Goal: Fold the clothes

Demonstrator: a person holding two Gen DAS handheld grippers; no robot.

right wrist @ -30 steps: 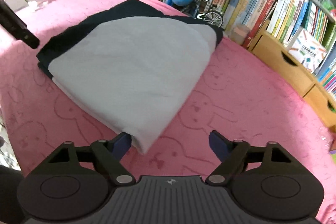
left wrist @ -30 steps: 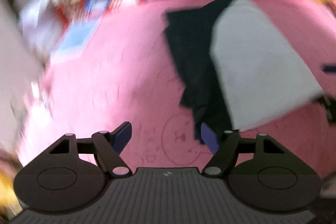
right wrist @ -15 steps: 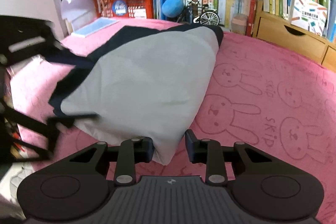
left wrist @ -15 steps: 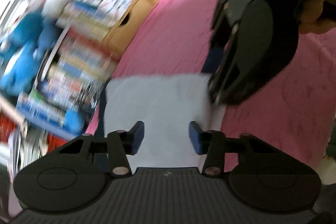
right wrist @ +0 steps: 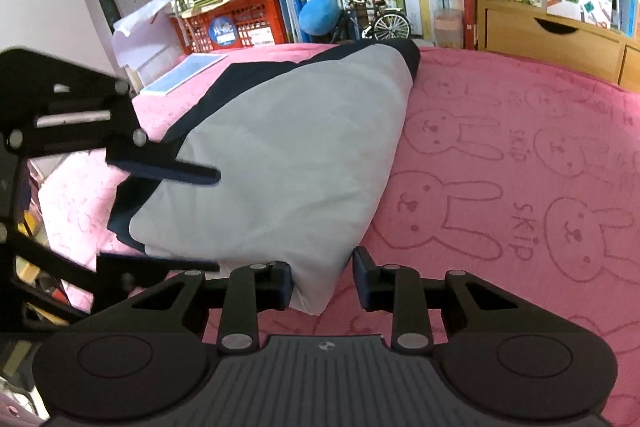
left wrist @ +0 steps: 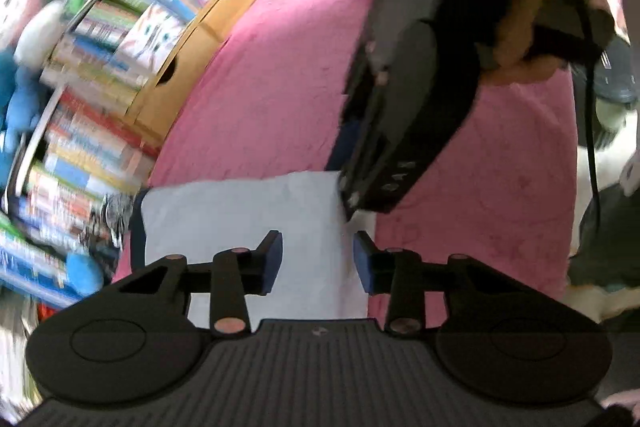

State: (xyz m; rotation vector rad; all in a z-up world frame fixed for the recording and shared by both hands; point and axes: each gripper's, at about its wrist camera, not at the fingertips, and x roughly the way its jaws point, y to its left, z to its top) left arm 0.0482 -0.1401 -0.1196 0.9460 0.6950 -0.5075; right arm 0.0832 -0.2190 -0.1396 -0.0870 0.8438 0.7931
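Two sets of jaws, on the left gripper (left wrist: 318, 261) and the right gripper (right wrist: 322, 279), have just been closing yet sit unclenched astride the folded garment (right wrist: 280, 155) at its near edge (cloth between pads, not pinched), so lifting now risks it slipping out.

We're looking at two matching matte black tools: the left gripper (left wrist: 316, 259) and the right gripper (right wrist: 322, 277), each with a ribbed body and a round disc either side. We see silvery rivets on angular black link arms, and dark blue pads (right wrist: 362, 277) tipping the fingers.
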